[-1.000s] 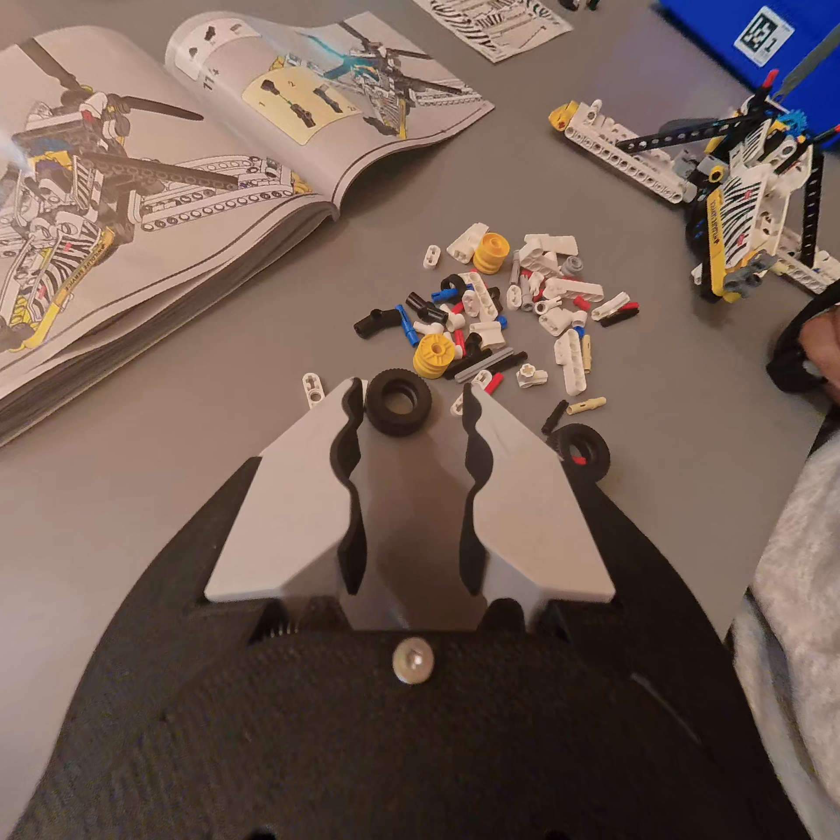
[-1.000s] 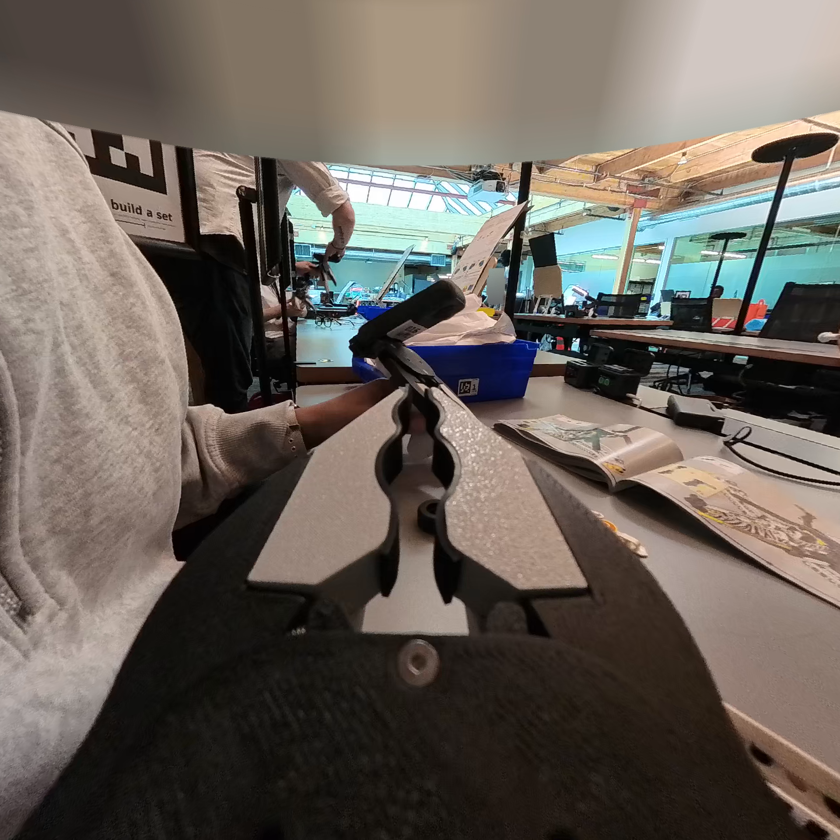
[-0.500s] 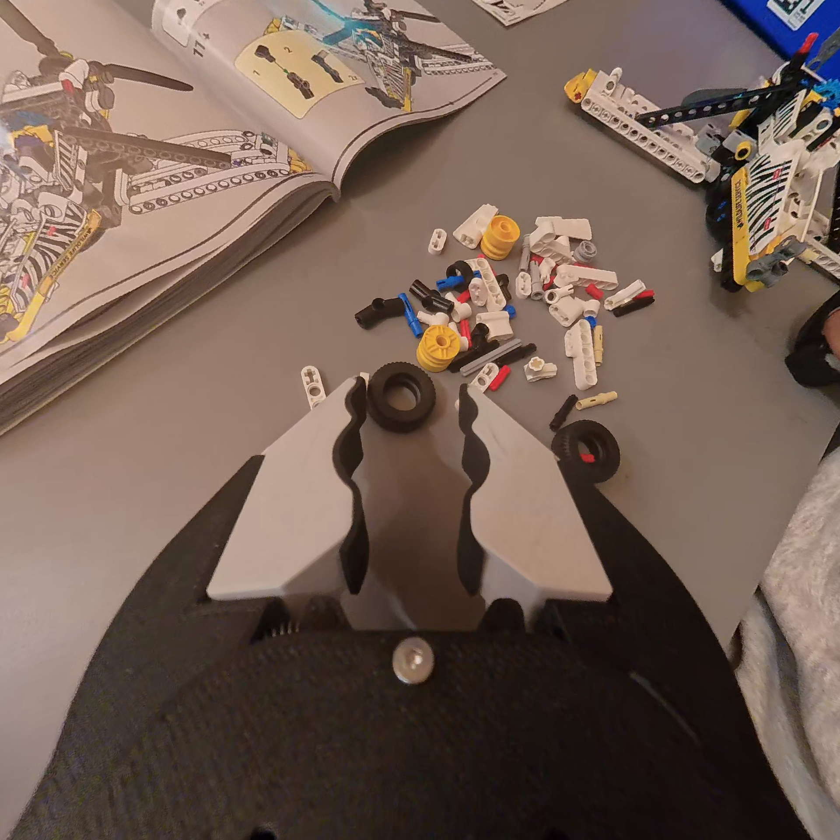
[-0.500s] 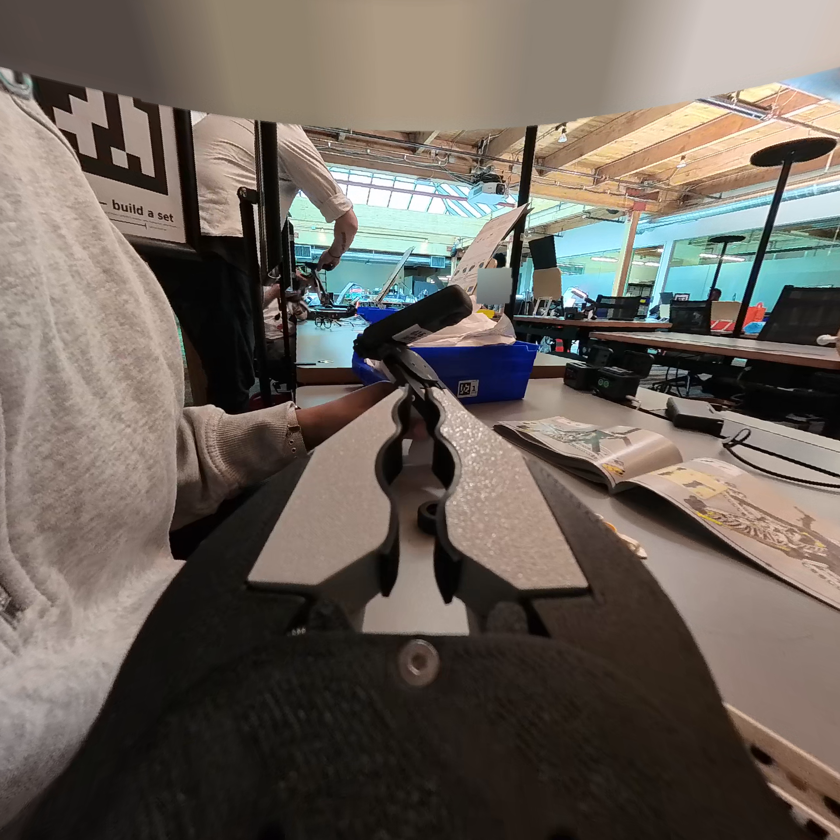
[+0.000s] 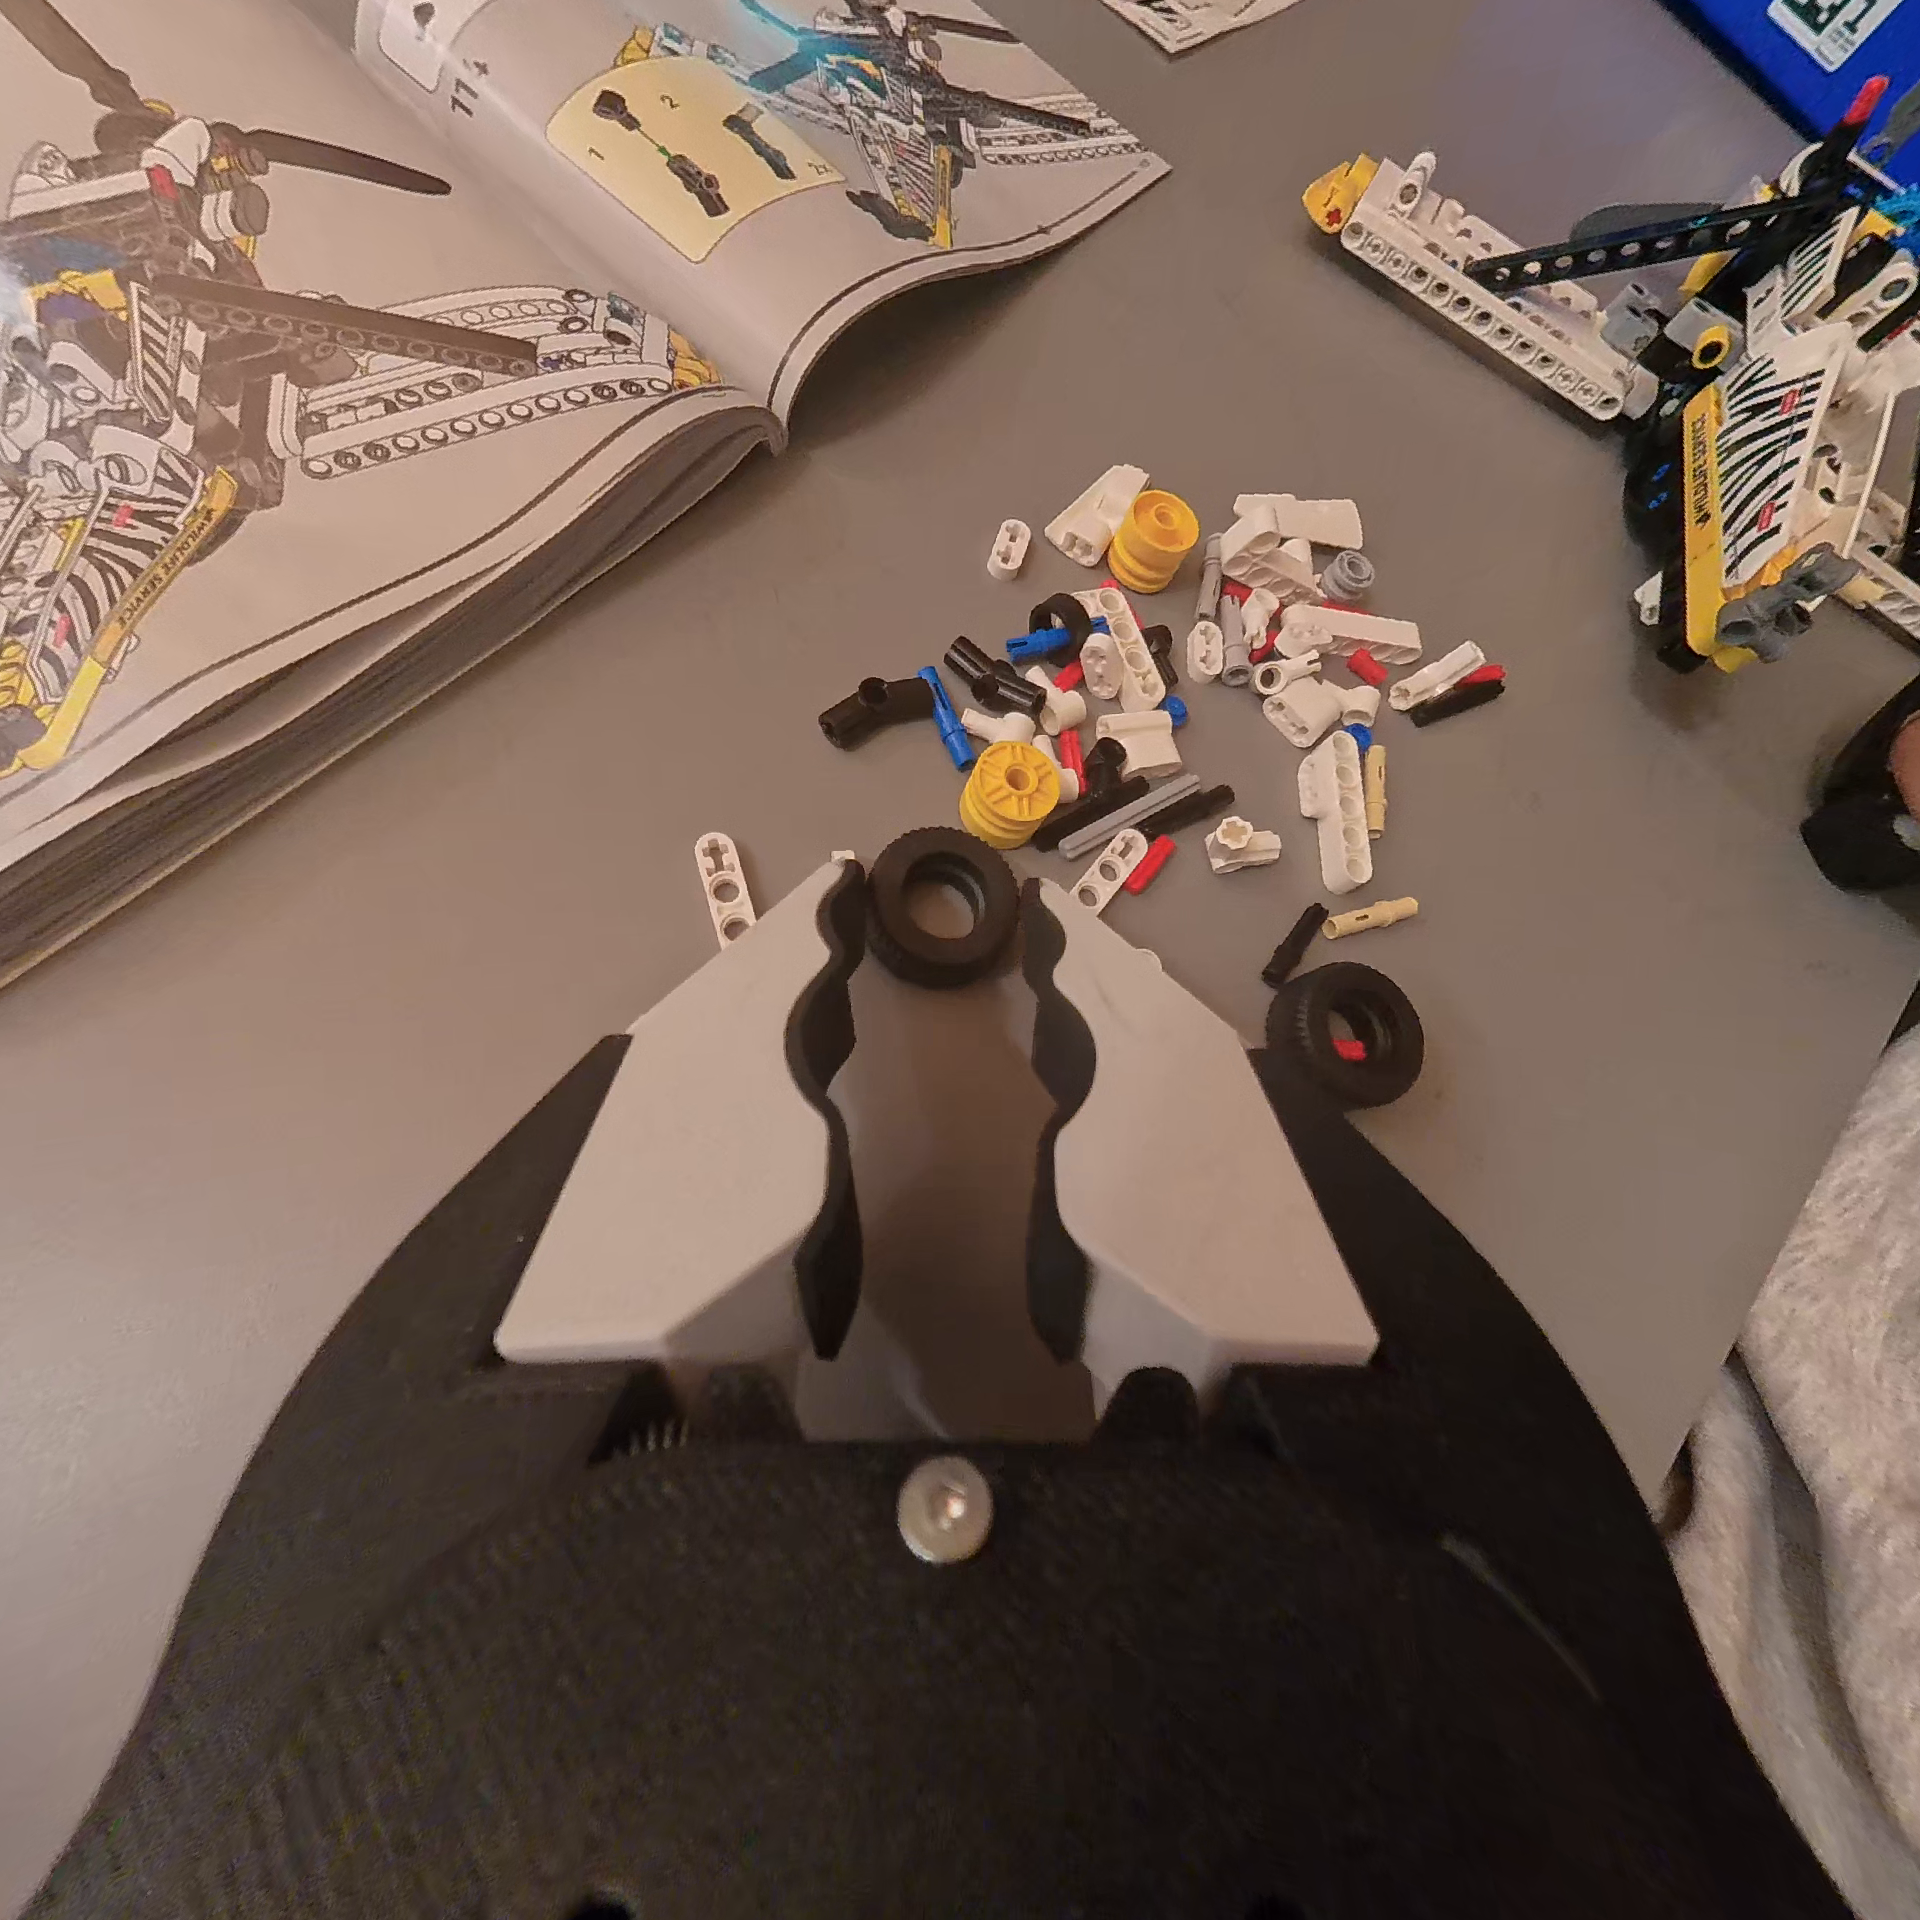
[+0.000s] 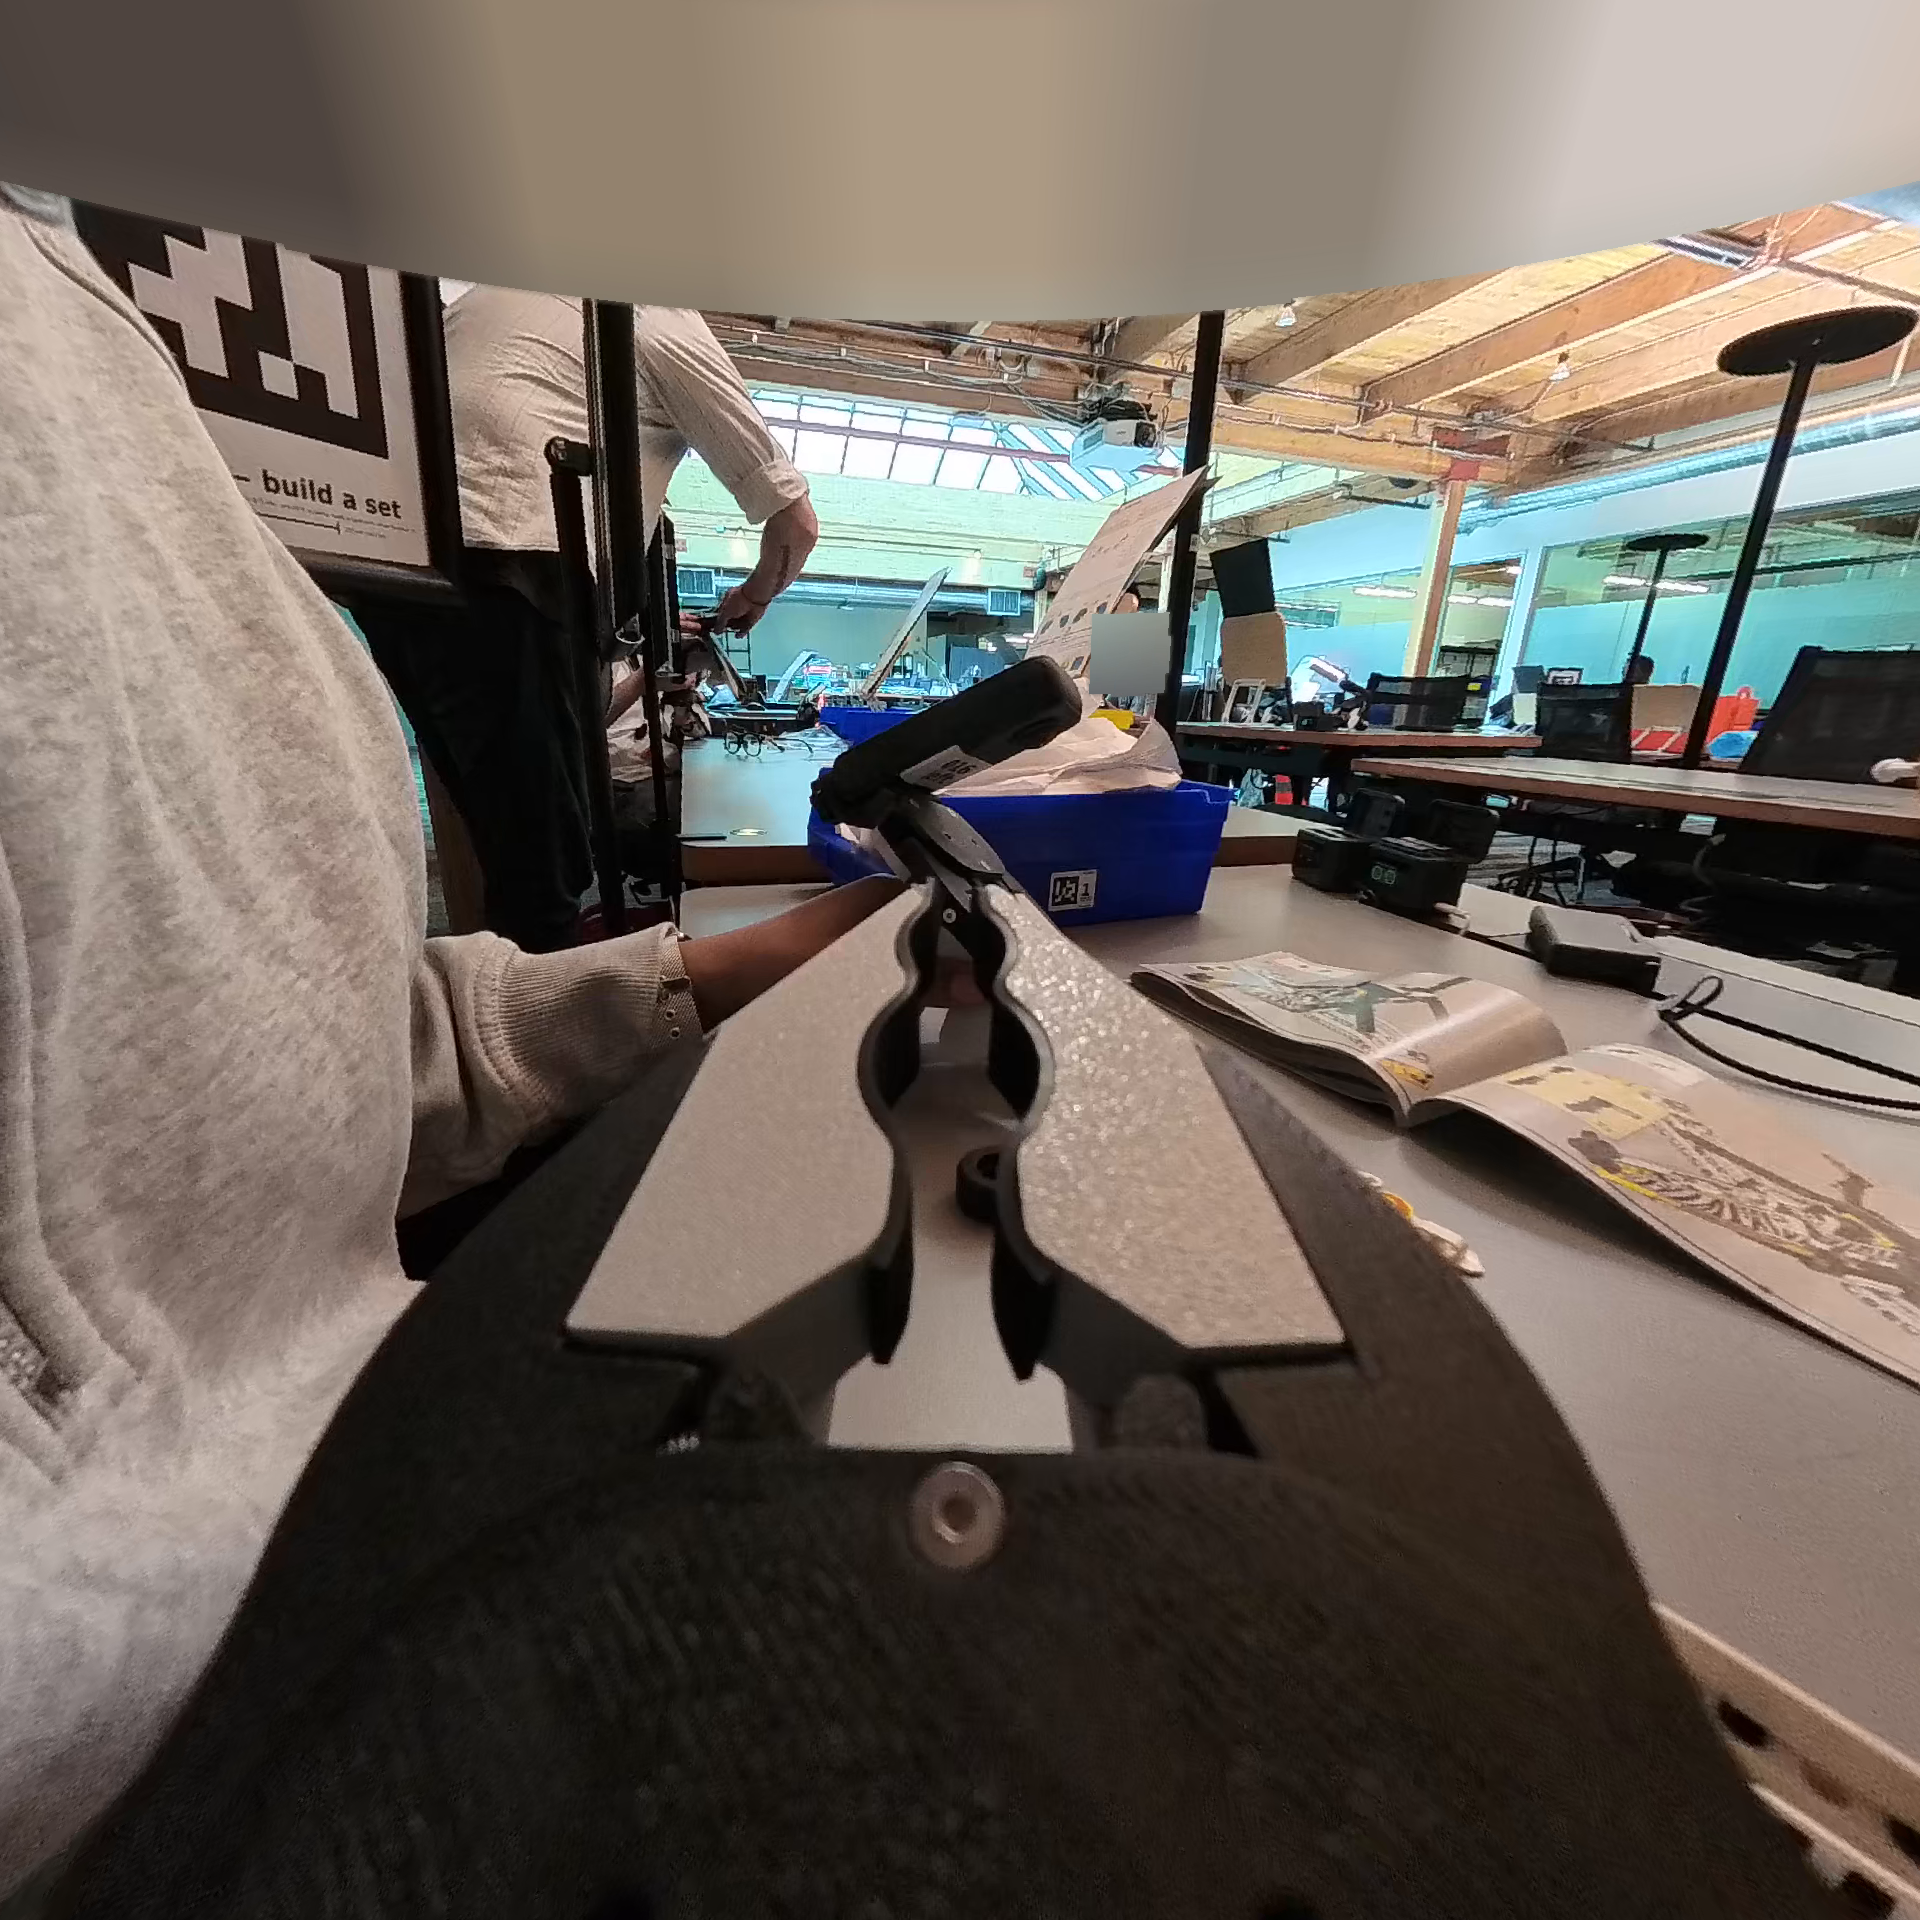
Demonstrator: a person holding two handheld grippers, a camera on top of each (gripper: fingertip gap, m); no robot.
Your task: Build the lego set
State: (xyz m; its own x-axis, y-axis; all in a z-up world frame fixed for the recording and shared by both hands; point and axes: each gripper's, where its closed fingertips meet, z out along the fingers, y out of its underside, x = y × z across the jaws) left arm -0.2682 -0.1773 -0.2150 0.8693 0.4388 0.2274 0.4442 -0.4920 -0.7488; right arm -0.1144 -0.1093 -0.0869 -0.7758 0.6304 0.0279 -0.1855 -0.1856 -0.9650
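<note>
My left gripper (image 5: 938,902) is shut on a black tyre (image 5: 943,920), which sits between its fingertips low over the grey table (image 5: 416,1039). Just beyond lies a pile of small loose pieces (image 5: 1195,707) with a yellow wheel hub (image 5: 1010,792). A second black tyre (image 5: 1345,1034) lies to the right of the gripper. The partly built yellow, white and black model (image 5: 1766,416) stands at the far right. My right gripper (image 6: 956,914) is shut and empty, held level above the table near the person's body. A black tyre (image 6: 977,1184) shows through its jaw gap.
The open instruction booklet (image 5: 416,312) covers the far left; it also shows in the right wrist view (image 6: 1455,1049). A blue bin (image 6: 1091,842) stands at the back. The person's grey sleeve (image 6: 260,935) is close on the left. Another person stands behind a black frame. The grippers' ends are close to 20 cm from one another.
My left gripper's jaws have narrowed from open to closed on the black tyre, and the gripper has moved slightly forward. My right gripper has stayed nearly still.
</note>
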